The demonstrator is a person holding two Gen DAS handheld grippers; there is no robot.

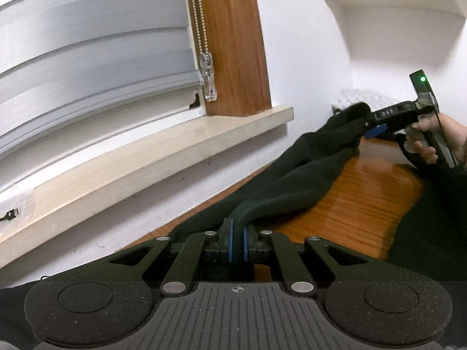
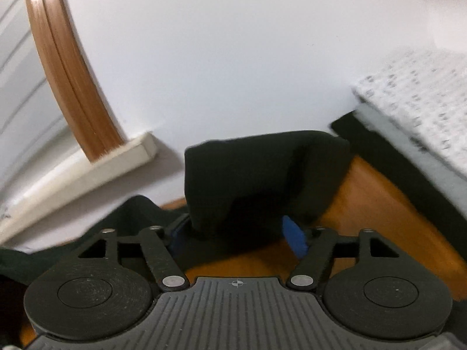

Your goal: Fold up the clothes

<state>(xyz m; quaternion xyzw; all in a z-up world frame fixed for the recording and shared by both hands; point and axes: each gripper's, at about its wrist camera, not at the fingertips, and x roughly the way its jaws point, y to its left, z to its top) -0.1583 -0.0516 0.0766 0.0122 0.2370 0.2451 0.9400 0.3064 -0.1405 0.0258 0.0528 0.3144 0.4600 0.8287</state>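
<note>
The dark garment (image 1: 315, 175) is the biggest thing here: it runs as a long band from near left to far right over the wooden surface (image 1: 359, 204), lifted at both ends and sagging toward the wood between them. Holding two ends apart like this would keep the cloth taut enough to lay one part over another, so I judge a fold is being carried rather than pressed down; which fold, the pictures cannot settle.

The left claw (image 1: 238, 240) has its blue pads nearly together on a ridge of the fabric, a firm pinch. The right claw (image 2: 242, 234) stands with its fingers wide apart, a thick bunch of cloth between them; one blue pad (image 2: 294, 240) shows bare beside the cloth, so whether that bunch is squeezed or merely resting there I cannot tell.

The left view alone shows the full span of the garment, the window sill (image 1: 146, 160) along the far left, and the hand (image 1: 435, 137) on the right claw's handle. The right view alone shows the bunch's blunt folded end close up, and a pale knitted piece (image 2: 417, 110) lying far right, blurred.
</note>
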